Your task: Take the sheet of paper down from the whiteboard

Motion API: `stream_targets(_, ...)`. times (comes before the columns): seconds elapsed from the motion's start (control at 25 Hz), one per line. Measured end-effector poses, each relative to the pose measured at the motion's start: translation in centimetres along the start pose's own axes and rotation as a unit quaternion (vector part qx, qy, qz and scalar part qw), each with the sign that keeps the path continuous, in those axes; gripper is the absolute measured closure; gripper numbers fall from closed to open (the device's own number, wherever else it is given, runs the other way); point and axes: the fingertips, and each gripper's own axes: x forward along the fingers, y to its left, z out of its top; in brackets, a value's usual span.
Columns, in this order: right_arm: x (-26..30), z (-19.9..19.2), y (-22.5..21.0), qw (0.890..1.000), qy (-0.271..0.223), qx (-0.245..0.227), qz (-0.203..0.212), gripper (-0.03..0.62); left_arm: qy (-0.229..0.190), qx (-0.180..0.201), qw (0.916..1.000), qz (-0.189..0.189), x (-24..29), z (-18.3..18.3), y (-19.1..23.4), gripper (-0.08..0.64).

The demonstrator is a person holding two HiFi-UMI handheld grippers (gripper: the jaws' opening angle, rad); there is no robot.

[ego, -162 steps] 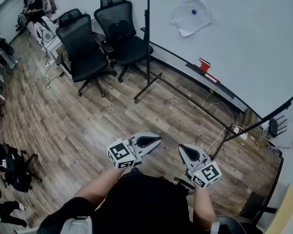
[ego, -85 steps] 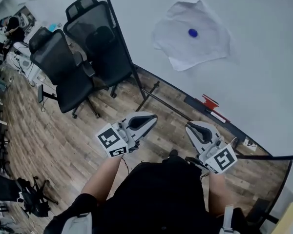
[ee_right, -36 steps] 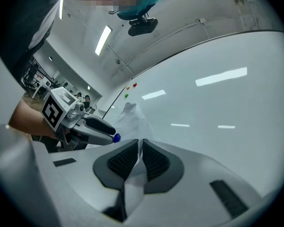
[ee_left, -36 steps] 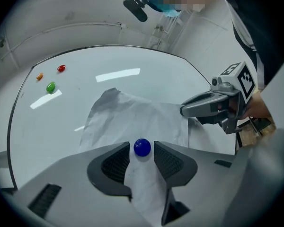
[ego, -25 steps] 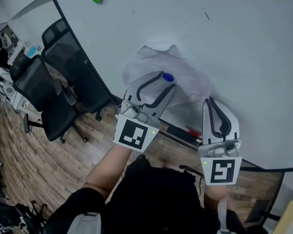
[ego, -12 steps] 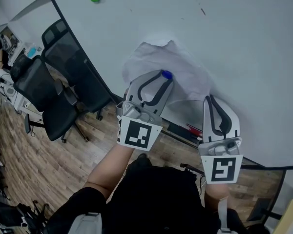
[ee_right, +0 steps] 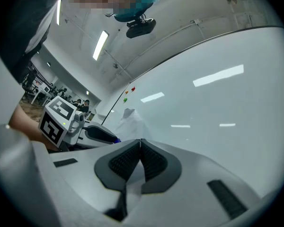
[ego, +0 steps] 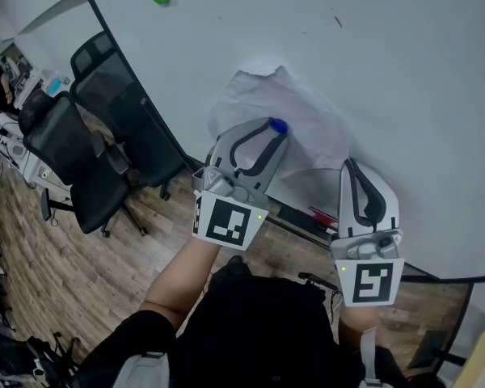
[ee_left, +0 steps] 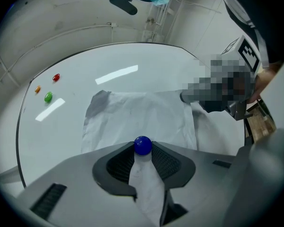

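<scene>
Sheet of paper [ego: 307,111] not down yet: on whiteboard [ego: 404,71] just ahead, pinned by blue magnet [ee_left: 142,145]. My left hand-held gripper [ee_left: 142,149] closing, magnet between jaws. Right hand-held gripper [ee_right: 140,142] pinched together, seemingly on sheet's edge. Left: pull magnet, lift sheet.

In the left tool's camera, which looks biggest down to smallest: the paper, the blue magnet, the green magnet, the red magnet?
1. sheet of paper
2. blue magnet, though it sits nearest the camera, which makes it look bigger
3. green magnet
4. red magnet, nearly the same as green, so that pair is unsure
</scene>
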Motion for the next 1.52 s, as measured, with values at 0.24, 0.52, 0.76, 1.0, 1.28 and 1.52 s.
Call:
stream_targets(0.24, 0.0, 0.0, 0.1, 1.000, 0.002, 0.001, 0.001, 0.574, -0.015, -0.002, 0.9998, -0.011, -1.0, 0.8, -0.8, 0.434)
stream_targets(0.52, -0.2, -1.0, 0.5, 1.000, 0.016, 0.007, 0.006, 0.574, 0.009, 0.003, 0.9991, -0.040, -4.3, 0.4, -2.3, 0.434)
stream_targets(0.76, -0.2, -2.4, 1.4, 0.999, 0.026, 0.019, 0.018, 0.574, 0.008, -0.011, 0.9988, -0.048, -7.0, 1.3, -3.7, 0.434)
stream_targets(1.0, -0.4, -3.1, 2.4, 0.998, 0.038, 0.033, 0.026, 0.574, -0.001, 0.002, 0.9995, -0.033, -8.2, 3.2, -2.6, 0.434)
stream_targets(1.28, -2.1, -4.3, 2.8, 0.997, 0.056, 0.042, 0.033, 0.574, -0.001, 0.014, 0.9998, -0.014, -8.5, 3.9, -1.5, 0.434)
stream_targets(1.52, -2.4, -5.7, 3.5, 0.996, 0.071, 0.050, 0.036, 0.574, 0.015, 0.025, 0.9994, -0.018, -6.1, 2.2, 0.6, 0.434)
